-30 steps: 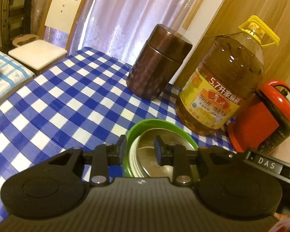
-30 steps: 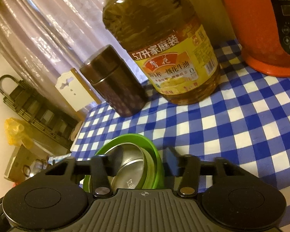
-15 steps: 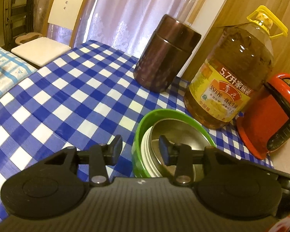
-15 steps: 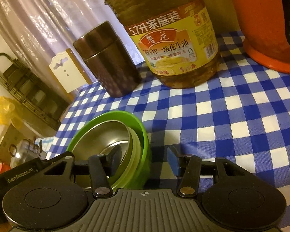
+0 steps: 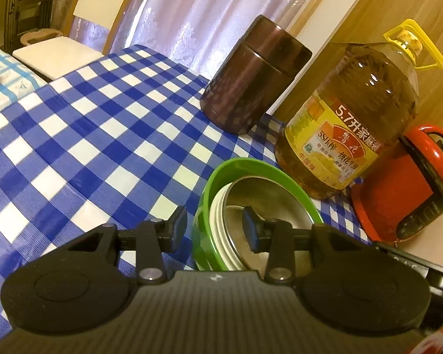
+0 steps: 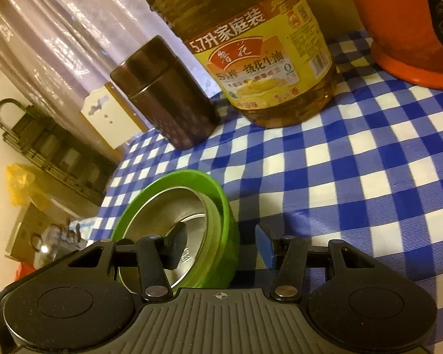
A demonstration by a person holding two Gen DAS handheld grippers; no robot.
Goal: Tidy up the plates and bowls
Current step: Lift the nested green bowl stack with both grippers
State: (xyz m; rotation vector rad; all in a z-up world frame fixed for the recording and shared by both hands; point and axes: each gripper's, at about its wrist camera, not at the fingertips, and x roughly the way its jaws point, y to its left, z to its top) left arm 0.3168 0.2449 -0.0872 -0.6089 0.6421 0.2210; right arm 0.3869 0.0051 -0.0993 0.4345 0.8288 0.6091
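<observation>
A green bowl (image 5: 245, 166) with a steel bowl (image 5: 265, 200) nested inside rests on the blue checked tablecloth. My left gripper (image 5: 214, 227) is open, its jaws straddling the stack's left rim without touching. In the right wrist view the same green bowl (image 6: 218, 203) and steel bowl (image 6: 168, 209) sit low left. My right gripper (image 6: 221, 246) is open, straddling the stack's right rim. A pale ribbed layer shows between the two bowls.
A brown canister (image 5: 251, 76), a large oil bottle (image 5: 351, 124) and a red cooker (image 5: 404, 185) stand behind the bowls. In the right wrist view the canister (image 6: 165, 94), bottle (image 6: 260, 47) and cooker (image 6: 407, 20) line the back. A chair (image 5: 73, 35) stands beyond the table edge.
Both grippers opened wider and let go of the bowl rims. The bowl stack now rests on the cloth, and both views shifted slightly back from it.
</observation>
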